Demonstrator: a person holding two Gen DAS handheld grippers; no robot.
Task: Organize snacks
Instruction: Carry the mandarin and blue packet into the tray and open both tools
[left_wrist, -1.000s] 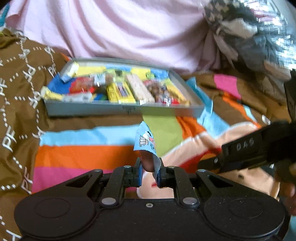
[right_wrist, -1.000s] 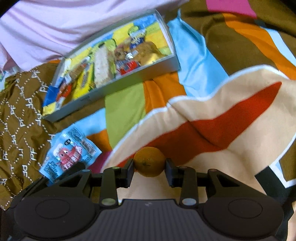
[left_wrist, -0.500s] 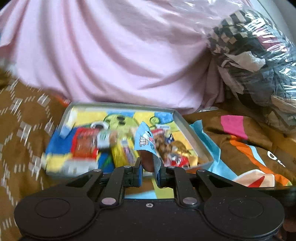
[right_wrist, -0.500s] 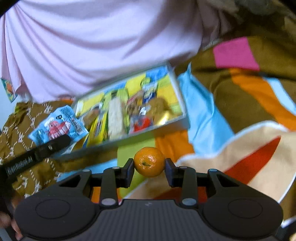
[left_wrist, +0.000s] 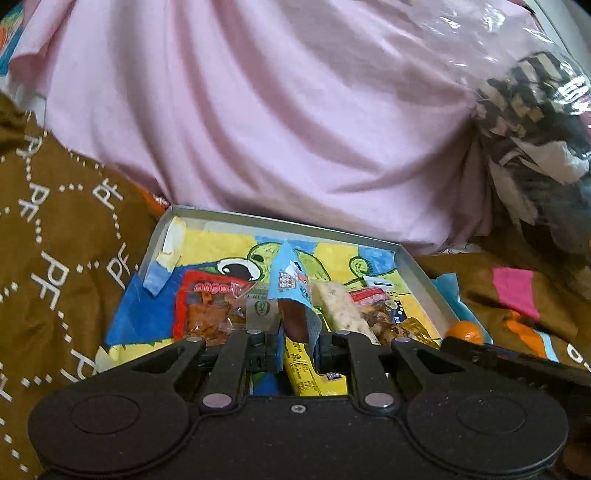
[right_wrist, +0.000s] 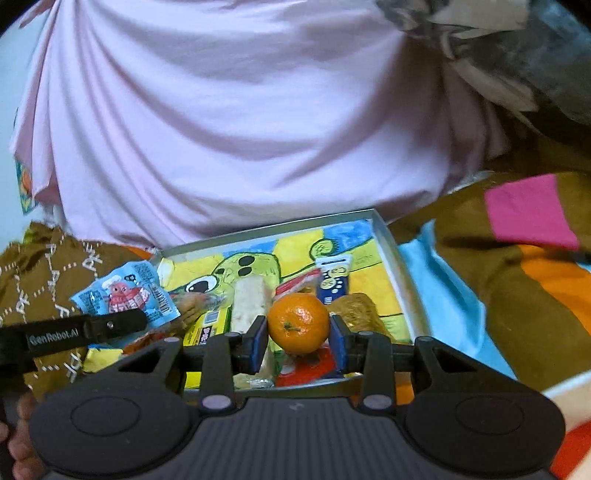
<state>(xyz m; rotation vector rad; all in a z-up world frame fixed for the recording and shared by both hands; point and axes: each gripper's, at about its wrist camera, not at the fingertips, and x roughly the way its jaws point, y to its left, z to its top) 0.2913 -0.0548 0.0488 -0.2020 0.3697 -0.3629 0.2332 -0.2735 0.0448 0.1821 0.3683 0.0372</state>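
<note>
A grey shallow tray (left_wrist: 417, 266) with a cartoon-printed lining holds several snack packets. My left gripper (left_wrist: 297, 347) is shut on a light-blue snack packet (left_wrist: 291, 284), held upright over the tray's near edge. That same packet (right_wrist: 125, 299) shows at the left of the right wrist view, pinched in the left gripper's fingers (right_wrist: 118, 325). My right gripper (right_wrist: 298, 343) is shut on a small orange mandarin (right_wrist: 298, 322), above the near part of the tray (right_wrist: 391, 243). The mandarin (left_wrist: 463, 330) peeks in at the right of the left wrist view.
In the tray lie a red packet (left_wrist: 207, 306), a pale bar (left_wrist: 343, 310), a yellow packet (left_wrist: 314, 373) and a blue-and-white packet (right_wrist: 332, 277). A pink cloth (left_wrist: 277, 110) rises behind it. A brown patterned blanket (left_wrist: 55, 258) and a striped blanket (right_wrist: 517, 277) surround it.
Both grippers have risen and come forward over the tray, which now sits close below them. The blue packet and the mandarin stayed gripped throughout.
</note>
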